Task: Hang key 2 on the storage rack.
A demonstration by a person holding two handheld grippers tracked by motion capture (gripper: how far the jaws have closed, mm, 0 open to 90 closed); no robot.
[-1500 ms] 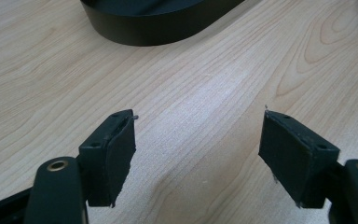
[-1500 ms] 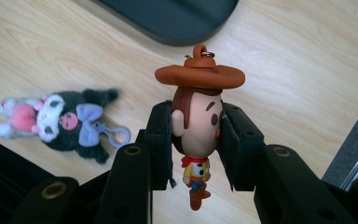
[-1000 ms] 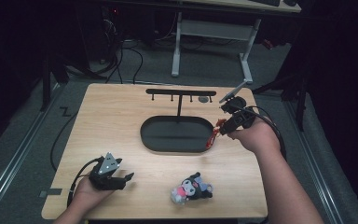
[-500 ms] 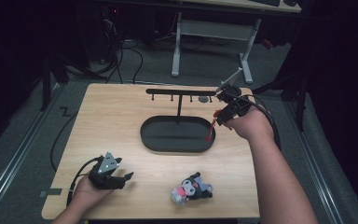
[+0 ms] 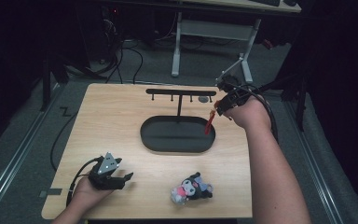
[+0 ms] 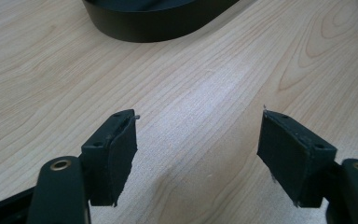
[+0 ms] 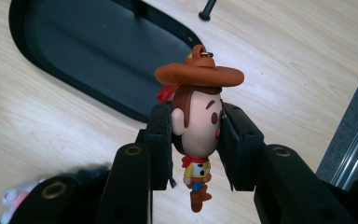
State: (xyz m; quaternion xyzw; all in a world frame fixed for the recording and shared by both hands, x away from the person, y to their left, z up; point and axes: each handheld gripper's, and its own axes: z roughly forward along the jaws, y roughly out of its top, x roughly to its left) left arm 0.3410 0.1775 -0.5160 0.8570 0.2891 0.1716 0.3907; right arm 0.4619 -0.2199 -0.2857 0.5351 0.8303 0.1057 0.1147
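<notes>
A small cowboy figurine (image 7: 196,122) is clamped by the head between the black jaws of the right gripper (image 7: 196,144) — brown hat on top, yellow shirt and boots hanging below the pads. In the high view the right gripper (image 5: 224,100) is held above the far right part of the wooden table (image 5: 116,121), just past the right end of the black oval tray (image 5: 177,135), and a red strand (image 5: 209,122) is seen dangling from it over the tray's right rim. A black T-shaped rack (image 5: 181,92) is stood at the tray's far edge, its short pegs pointing down from the crossbar.

At the near left, the left gripper (image 5: 109,173) is rested low over the table — its jaws are spread wide, with nothing but bare wood grain between the pads (image 6: 121,154) in the left gripper view, and the tray's dark wall (image 6: 158,21) is caught at the top. A black and pink plush toy (image 5: 191,187) is lying on the table near the front edge, well apart from both grippers.
</notes>
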